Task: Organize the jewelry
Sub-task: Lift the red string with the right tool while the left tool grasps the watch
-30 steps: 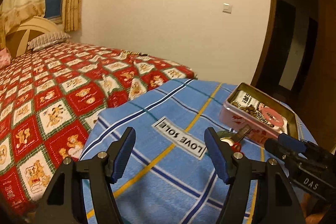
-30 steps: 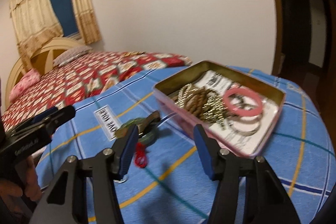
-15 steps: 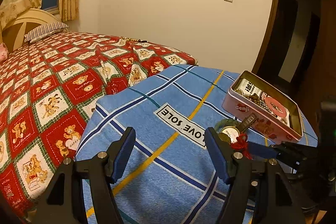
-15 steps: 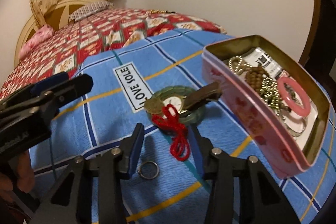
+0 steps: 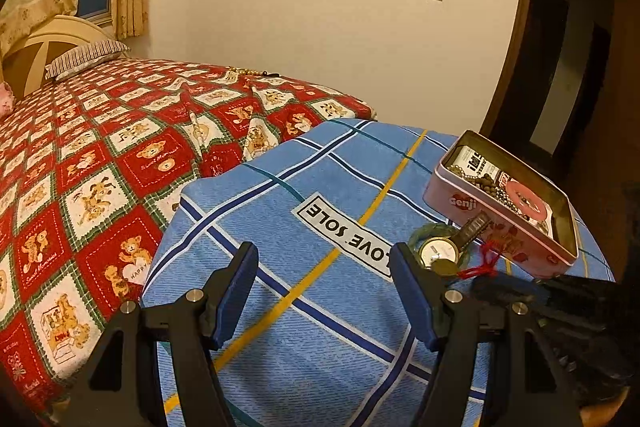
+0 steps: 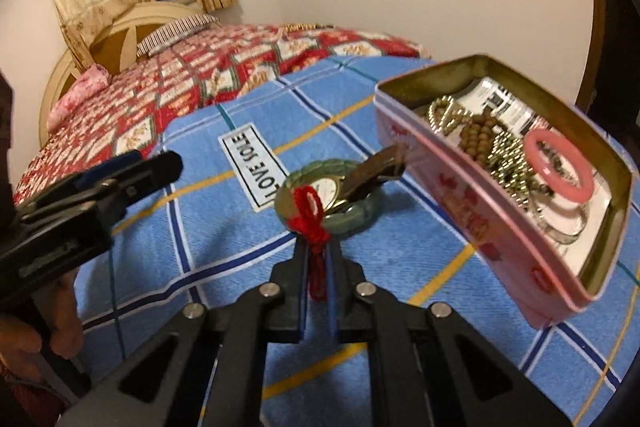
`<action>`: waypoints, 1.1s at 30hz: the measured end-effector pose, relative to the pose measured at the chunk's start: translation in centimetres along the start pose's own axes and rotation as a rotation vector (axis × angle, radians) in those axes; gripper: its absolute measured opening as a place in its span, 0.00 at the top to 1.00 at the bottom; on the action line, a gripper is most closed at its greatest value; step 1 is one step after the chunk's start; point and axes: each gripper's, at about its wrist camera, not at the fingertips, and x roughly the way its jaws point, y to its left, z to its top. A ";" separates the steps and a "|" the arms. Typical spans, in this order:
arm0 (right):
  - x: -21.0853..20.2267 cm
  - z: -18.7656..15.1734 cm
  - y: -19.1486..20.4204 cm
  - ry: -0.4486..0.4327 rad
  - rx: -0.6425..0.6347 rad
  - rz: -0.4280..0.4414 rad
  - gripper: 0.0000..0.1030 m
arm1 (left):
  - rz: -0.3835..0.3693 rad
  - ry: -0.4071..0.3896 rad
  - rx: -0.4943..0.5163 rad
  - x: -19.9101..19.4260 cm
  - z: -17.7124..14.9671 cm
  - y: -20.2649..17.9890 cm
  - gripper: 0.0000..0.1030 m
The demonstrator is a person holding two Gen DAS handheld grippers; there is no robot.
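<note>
A green bangle (image 6: 360,223) lies on the blue checked cloth (image 6: 224,251) with a watch (image 6: 328,187) and a gold coin on a red knotted cord (image 6: 308,203) resting on it. My right gripper (image 6: 318,245) is shut on the tail of that red cord. Just right of the pile stands the open pink tin (image 6: 500,219), holding bead strings and a pink bangle (image 6: 560,167). My left gripper (image 5: 324,259) hangs open over bare cloth, left of the watch (image 5: 438,251) and the tin (image 5: 460,195). It holds nothing.
The cloth (image 5: 320,307) covers a rounded surface beside a bed with a red bear quilt (image 5: 120,147). A bead string (image 5: 240,73) lies far back on the bed. A dark doorway (image 5: 560,47) stands behind the tin. A hand (image 6: 60,327) holds the left gripper.
My right gripper has dipped towards the pile and shut its jaws on the red cord. The left gripper has stayed open and nearly still.
</note>
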 end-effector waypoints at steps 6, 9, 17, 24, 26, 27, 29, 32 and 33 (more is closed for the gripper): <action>-3.1 0.4 -1.1 -0.137 0.053 0.043 0.89 | -0.025 0.008 0.041 0.1 0.0 -0.8 0.34; -4.5 0.8 -1.5 -0.204 0.077 0.045 0.89 | -0.058 0.012 0.080 0.1 0.0 -1.5 0.34; -6.4 1.2 -3.5 -0.293 0.152 0.008 0.89 | -0.207 0.000 0.198 0.6 0.7 -4.7 0.34; -7.2 1.2 -5.0 -0.334 0.210 -0.010 0.89 | -0.282 0.041 0.310 4.2 1.6 -9.0 0.34; -7.2 1.3 -5.2 -0.338 0.210 -0.011 0.89 | -0.297 0.051 0.331 4.9 1.6 -9.8 0.34; -7.2 1.3 -5.2 -0.338 0.209 -0.010 0.89 | -0.303 0.054 0.337 5.3 1.7 -10.1 0.35; -7.2 1.3 -5.2 -0.335 0.210 -0.008 0.89 | -0.310 0.071 0.345 6.0 1.9 -10.6 0.46; -7.4 1.2 -5.5 -0.335 0.213 -0.002 0.89 | -0.325 0.114 0.325 7.2 2.3 -10.6 0.70; -7.4 1.2 -5.5 -0.335 0.215 -0.001 0.89 | -0.329 0.126 0.318 7.5 2.4 -10.5 0.73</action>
